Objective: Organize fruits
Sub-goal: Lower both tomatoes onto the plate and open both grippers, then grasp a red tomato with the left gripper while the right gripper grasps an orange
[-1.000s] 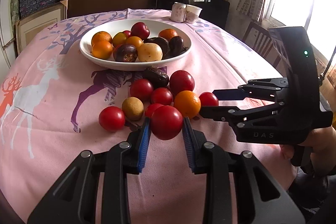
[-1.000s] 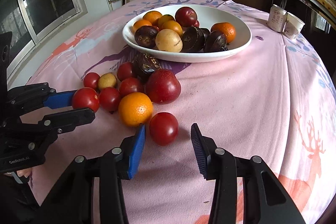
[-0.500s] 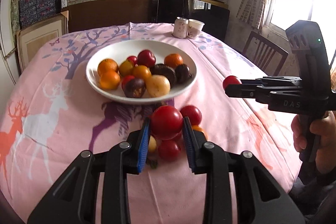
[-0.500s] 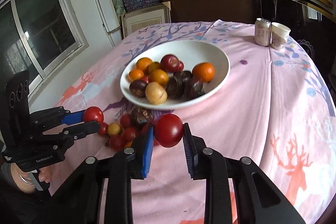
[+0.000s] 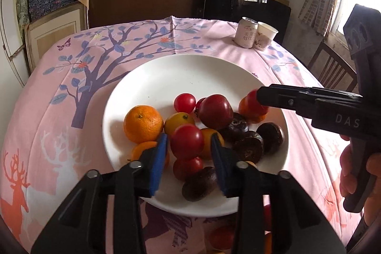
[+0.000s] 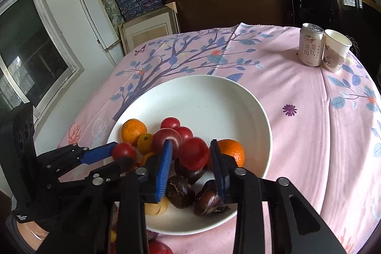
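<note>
A white bowl point(image 5: 147, 87) on the pink tablecloth holds oranges point(image 5: 142, 124), red fruits and dark brown fruits point(image 5: 247, 146). My left gripper point(image 5: 188, 135) hangs over the bowl's near side. Its jaws are opening, and a red tomato point(image 5: 187, 141) sits between the blue pads with a gap on each side. My right gripper point(image 6: 191, 142) is also above the bowl point(image 6: 214, 92). Its jaws are opening too, around a blurred red fruit point(image 6: 194, 154) that has a gap beside it. In each view the other gripper reaches in from the side.
A drink can point(image 5: 246, 32) and a paper cup point(image 5: 265, 36) stand at the table's far right. A wooden chair point(image 5: 333, 68) is beyond the right edge. Loose fruit point(image 5: 221, 237) lies on the cloth in front of the bowl. Shelves and boxes fill the back wall.
Both grippers closed on a red fruit at the loose pile, lifted it and carried it forward over the bowl. Their pads have now spread away from the fruit.
</note>
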